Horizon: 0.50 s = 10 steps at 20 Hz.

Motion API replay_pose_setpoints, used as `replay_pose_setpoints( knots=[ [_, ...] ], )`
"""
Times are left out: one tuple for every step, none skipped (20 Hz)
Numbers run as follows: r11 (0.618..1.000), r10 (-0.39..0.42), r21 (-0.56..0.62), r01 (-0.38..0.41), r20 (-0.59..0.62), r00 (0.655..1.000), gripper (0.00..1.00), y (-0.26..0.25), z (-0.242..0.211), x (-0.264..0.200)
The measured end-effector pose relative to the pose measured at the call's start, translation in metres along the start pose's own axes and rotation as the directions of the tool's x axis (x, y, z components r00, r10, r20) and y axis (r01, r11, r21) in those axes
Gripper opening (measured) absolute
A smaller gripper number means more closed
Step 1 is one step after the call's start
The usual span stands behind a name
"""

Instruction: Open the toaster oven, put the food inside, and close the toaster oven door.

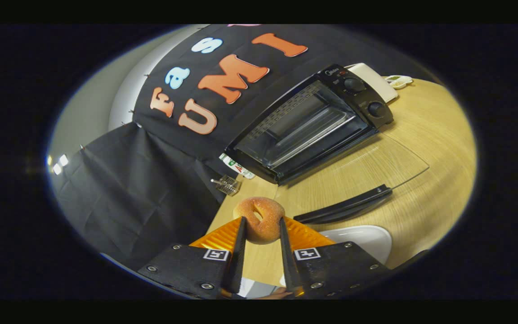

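Oven door point(367, 168) is already hanging open, jaws are pinching the bagel point(259, 219); next it's heading into the toaster oven point(308, 123) cavity.

The tool point(261, 225) is built from two flat dark plates, one on each side, each studded with small round silver screws along its edges. Each plate carries a small square black-and-white marker near its inner corner. Ribbed wedge-shaped pieces sit ahead of the plates, and two thin, straight fingers point(240, 252) run forward along their inner sides.
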<state>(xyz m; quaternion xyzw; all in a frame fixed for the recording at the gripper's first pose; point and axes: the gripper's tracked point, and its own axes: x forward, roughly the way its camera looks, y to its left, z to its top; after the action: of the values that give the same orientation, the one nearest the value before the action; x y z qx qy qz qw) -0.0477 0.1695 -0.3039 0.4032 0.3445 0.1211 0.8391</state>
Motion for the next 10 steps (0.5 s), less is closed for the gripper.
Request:
replay_pose_setpoints(
  knots=[
    [1.000, -0.009, 0.013, 0.008, 0.019, 1.000, 0.39, -0.001, 0.008, 0.006],
    [1.000, -0.020, 0.024, 0.019, 0.040, 0.999, 0.39, -0.002, 0.017, 0.011],
    [0.998, -0.035, 0.046, 0.033, 0.058, 0.998, 0.38, -0.004, 0.027, 0.017],
    [0.997, -0.039, 0.074, 0.033, 0.080, 0.996, 0.38, -0.004, 0.037, 0.022],
    [0.993, -0.046, 0.110, 0.035, 0.099, 0.994, 0.38, -0.005, 0.048, 0.027],
    [0.990, -0.044, 0.137, 0.028, 0.117, 0.992, 0.38, -0.004, 0.057, 0.033],
    [0.986, -0.046, 0.166, 0.024, 0.130, 0.990, 0.38, -0.003, 0.067, 0.040],
    [0.983, -0.044, 0.184, 0.016, 0.148, 0.988, 0.38, -0.001, 0.075, 0.045],
    [0.978, -0.053, 0.206, 0.019, 0.162, 0.985, 0.38, -0.003, 0.084, 0.051],
    [0.974, -0.066, 0.225, 0.027, 0.169, 0.983, 0.38, -0.007, 0.091, 0.059]
  ],
)
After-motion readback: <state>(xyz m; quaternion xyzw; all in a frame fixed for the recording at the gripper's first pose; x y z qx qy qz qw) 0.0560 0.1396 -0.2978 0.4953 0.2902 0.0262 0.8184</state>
